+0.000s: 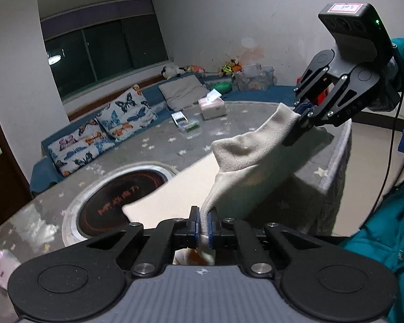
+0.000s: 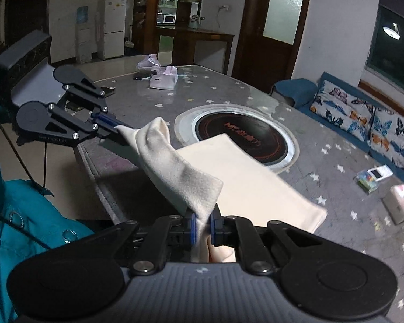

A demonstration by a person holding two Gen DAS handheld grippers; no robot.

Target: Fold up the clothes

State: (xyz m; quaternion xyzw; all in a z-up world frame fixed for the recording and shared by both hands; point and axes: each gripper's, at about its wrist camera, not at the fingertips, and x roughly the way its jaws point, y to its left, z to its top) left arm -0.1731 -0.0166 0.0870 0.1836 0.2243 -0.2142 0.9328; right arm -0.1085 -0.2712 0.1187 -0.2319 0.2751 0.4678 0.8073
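A cream fleece garment (image 1: 245,161) hangs stretched in the air between my two grippers, above the near edge of the table (image 1: 153,148). My left gripper (image 1: 204,224) is shut on one end of its edge. My right gripper (image 1: 300,118) is shut on the other end, up and to the right. In the right wrist view the right gripper (image 2: 202,227) pinches the garment (image 2: 180,172) and the left gripper (image 2: 113,127) grips its far end. The lower part of the garment (image 2: 253,185) lies flat on the table, partly over the round hob.
A round black induction hob (image 2: 242,134) is set in the middle of the star-patterned table (image 2: 336,156). Tissue boxes (image 1: 212,105) (image 2: 164,79), a small box of items (image 1: 187,123) and a plastic bag (image 2: 148,60) lie on it. A bench with butterfly cushions (image 1: 107,132) runs behind.
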